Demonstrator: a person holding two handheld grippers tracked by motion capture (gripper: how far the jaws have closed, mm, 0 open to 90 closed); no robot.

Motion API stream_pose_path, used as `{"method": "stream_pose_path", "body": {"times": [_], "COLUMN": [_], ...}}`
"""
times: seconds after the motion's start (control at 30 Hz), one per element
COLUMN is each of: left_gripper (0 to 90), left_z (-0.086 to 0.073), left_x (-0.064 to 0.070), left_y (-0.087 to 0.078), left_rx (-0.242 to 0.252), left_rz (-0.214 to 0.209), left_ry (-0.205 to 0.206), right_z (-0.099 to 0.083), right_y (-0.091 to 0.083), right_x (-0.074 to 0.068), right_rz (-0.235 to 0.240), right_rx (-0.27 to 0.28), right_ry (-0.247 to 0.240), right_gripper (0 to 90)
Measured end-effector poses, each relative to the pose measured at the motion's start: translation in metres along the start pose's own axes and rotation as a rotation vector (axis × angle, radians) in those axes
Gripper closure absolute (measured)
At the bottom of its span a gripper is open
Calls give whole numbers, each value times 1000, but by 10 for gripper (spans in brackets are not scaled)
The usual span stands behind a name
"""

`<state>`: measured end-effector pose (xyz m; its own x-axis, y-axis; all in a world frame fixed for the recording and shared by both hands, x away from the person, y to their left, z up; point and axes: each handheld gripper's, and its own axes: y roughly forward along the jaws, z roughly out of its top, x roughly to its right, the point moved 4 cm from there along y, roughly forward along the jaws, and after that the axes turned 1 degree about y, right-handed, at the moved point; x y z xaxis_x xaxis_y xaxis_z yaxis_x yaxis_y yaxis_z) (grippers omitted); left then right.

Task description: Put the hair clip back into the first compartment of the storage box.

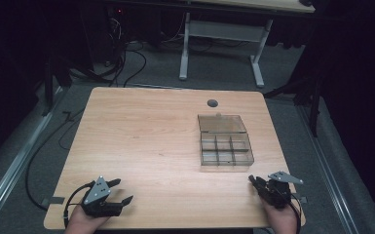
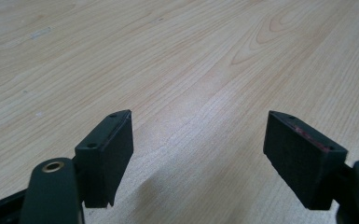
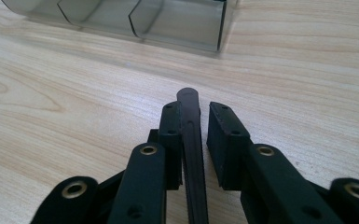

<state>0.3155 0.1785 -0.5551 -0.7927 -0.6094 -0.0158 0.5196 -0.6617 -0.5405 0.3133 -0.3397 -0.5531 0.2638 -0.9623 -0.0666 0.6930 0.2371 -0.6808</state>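
A light wooden table [image 1: 141, 146] is seen from above, with a person's forearms entering from the near edge and a two-jaw gripper held in each hand. A clear plastic organiser box [image 1: 224, 141], divided into small compartments and with its lid laid open toward the far side, is placed on the right half of the table. The right gripper [image 1: 257, 182] is held near the table's near right corner, just short of the box's near right corner, and is pointed forward and slightly leftward toward it. In the right gripper view, a slim dark rod-like piece [image 3: 192, 140] is seen between the jaws, its long axis running along the gripper's own line and its rounded tip projecting past the pads toward the box's near wall [image 3: 168, 23]; the jaws are drawn nearly together, one pad against the piece and a narrow gap left on the other side, so a firm clamp cannot be confirmed. The left gripper [image 1: 121, 191] is rested low near the near left corner, well apart from the box, with its jaws spread wide over bare wood and nothing between them. The right hand is judged much the nearer to the box, which lies ahead of its fingertips.
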Motion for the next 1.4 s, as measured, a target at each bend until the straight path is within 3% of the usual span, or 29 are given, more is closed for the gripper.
{"method": "stream_pose_path", "body": {"times": [0.23, 0.77, 1.1, 1.4], "left_gripper": [246, 247, 247, 246], "left_z": [0, 0, 0, 0], "left_x": [0, 0, 0, 0], "left_y": [0, 0, 0, 0], "left_rx": [-1, -2, -3, -4], "left_rz": [-1, -1, -1, -3], "left_ry": [0, 2, 3, 5], "right_z": [0, 6, 10, 15], "right_y": [1, -6, -4, 6], "right_x": [-1, -3, -16, -42], "right_rz": [-5, -5, 31, 87], "right_rx": [-7, 33, 38, 26], "right_ry": [-16, -15, -42, -94], "right_gripper": [788, 790, 790, 789]}}
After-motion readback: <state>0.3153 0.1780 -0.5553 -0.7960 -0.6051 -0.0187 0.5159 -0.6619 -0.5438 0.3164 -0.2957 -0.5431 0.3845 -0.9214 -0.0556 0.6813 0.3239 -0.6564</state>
